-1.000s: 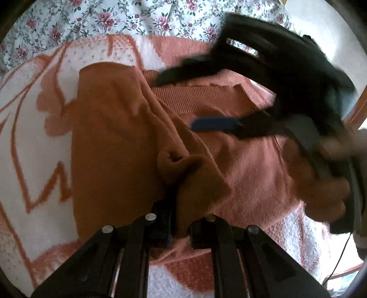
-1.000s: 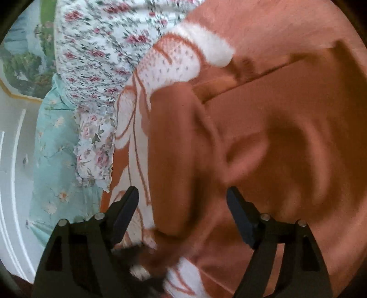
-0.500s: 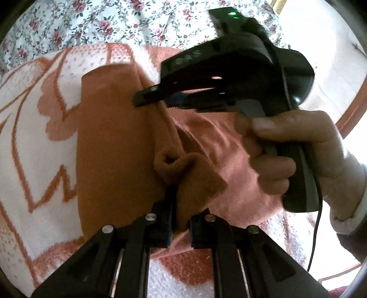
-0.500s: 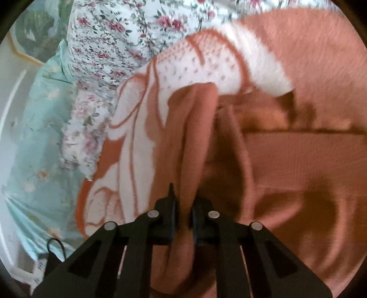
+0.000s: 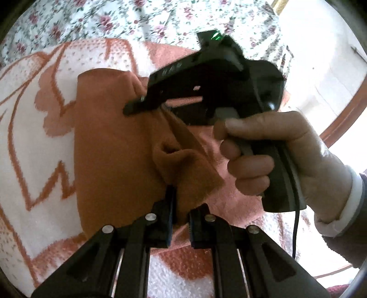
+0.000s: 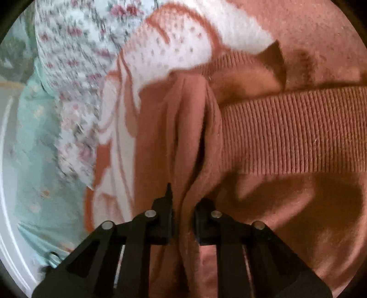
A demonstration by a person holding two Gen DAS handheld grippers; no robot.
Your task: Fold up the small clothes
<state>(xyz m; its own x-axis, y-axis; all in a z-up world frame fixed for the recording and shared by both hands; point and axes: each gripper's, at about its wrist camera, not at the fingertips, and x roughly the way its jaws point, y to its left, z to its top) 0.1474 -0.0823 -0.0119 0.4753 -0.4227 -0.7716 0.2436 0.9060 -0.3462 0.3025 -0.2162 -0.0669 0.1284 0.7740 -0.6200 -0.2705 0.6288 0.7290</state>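
Observation:
A small rust-orange knit garment (image 5: 114,146) lies on an orange-and-white patterned blanket (image 5: 34,137). My left gripper (image 5: 180,213) is shut on a bunched fold of the garment at its near edge. My right gripper (image 6: 183,206) is shut on another fold of the same garment (image 6: 190,142), beside its ribbed band (image 6: 293,133). In the left wrist view the right gripper's black body (image 5: 206,87) is held by a hand (image 5: 270,151) over the garment's far part, its fingertips pinching cloth at the upper edge.
A floral sheet (image 5: 114,20) lies beyond the blanket, also seen in the right wrist view (image 6: 75,80). A pale green flowered cloth (image 6: 34,149) and a white rim (image 6: 6,183) lie at the left. A wooden edge (image 5: 344,114) curves at the right.
My right gripper, open a second ago, came in and closed on a fold of the garment. It has since lifted the cloth. My left gripper stayed shut on its fold.

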